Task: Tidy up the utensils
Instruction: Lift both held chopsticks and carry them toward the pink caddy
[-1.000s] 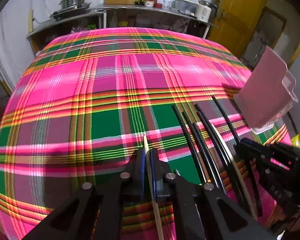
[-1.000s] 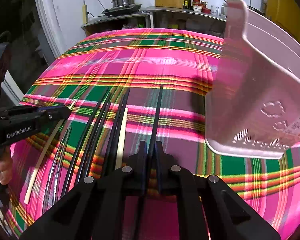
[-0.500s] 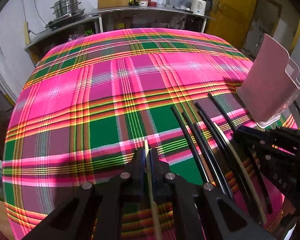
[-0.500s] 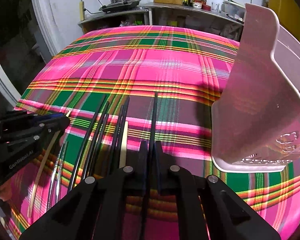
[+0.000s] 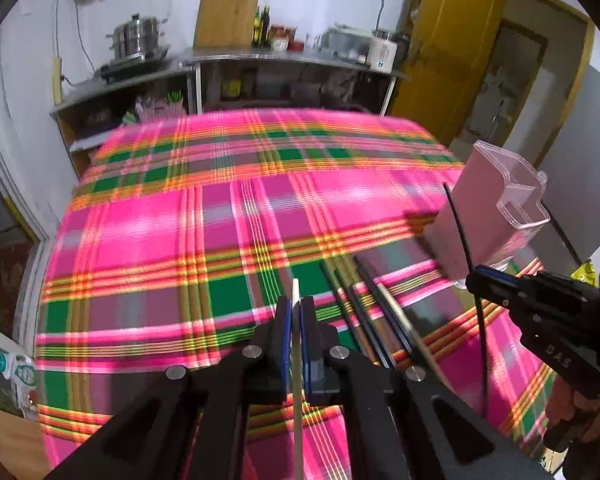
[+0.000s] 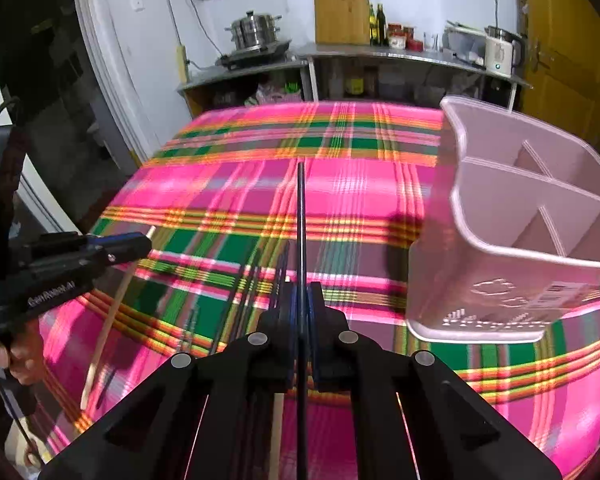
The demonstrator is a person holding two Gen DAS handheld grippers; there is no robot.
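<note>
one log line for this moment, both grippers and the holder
left gripper: shut on pale chopstick | right gripper: shut on black chopstick | pink holder: empty

I'm working in a home kitchen, I'd say: beyond the far edge of the plaid tablecloth (image 6: 260, 184) a metal counter (image 6: 380, 58) carries a stacked steel steamer pot (image 6: 255, 32), bottles (image 6: 376, 24), jars and what looks like an electric kettle (image 6: 500, 52). A wooden cutting board (image 6: 341, 11) leans against the white wall beside a yellow door (image 6: 564, 40).
</note>
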